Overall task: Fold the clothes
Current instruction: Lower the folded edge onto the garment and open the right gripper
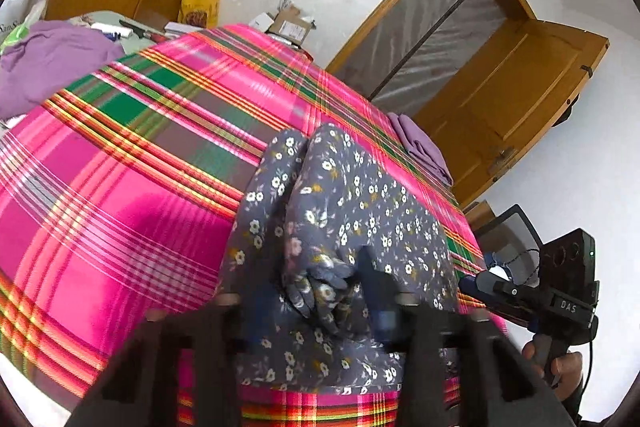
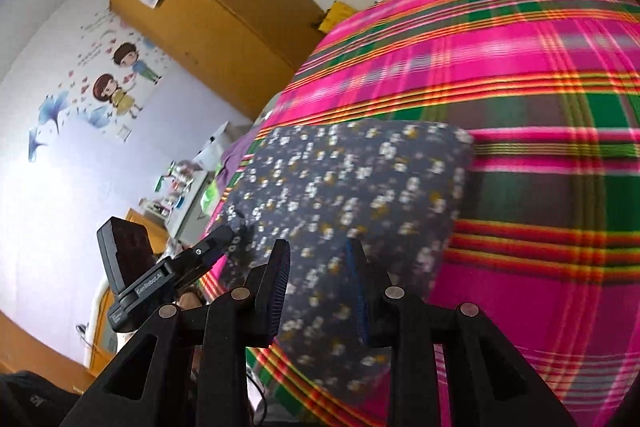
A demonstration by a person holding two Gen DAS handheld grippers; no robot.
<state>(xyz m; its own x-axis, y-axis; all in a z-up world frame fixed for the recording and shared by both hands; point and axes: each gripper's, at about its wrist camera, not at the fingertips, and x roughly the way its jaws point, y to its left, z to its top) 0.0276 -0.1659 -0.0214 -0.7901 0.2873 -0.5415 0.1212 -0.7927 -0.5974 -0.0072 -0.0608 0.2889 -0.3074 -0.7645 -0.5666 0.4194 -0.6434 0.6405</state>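
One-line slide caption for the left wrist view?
Left gripper pinching a bunched fold of the grey floral garment on the pink plaid bedspread, right gripper alongside.

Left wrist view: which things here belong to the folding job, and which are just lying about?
Job: floral garment; left tongs gripping its bunched cloth; right tongs; folded purple cloth; purple heap.
Lying about: yellow packet; cardboard box.

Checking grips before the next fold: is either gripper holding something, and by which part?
The left gripper pinches a bunched fold at the near edge of the floral garment. The right gripper has its fingers apart above the garment, holding nothing.
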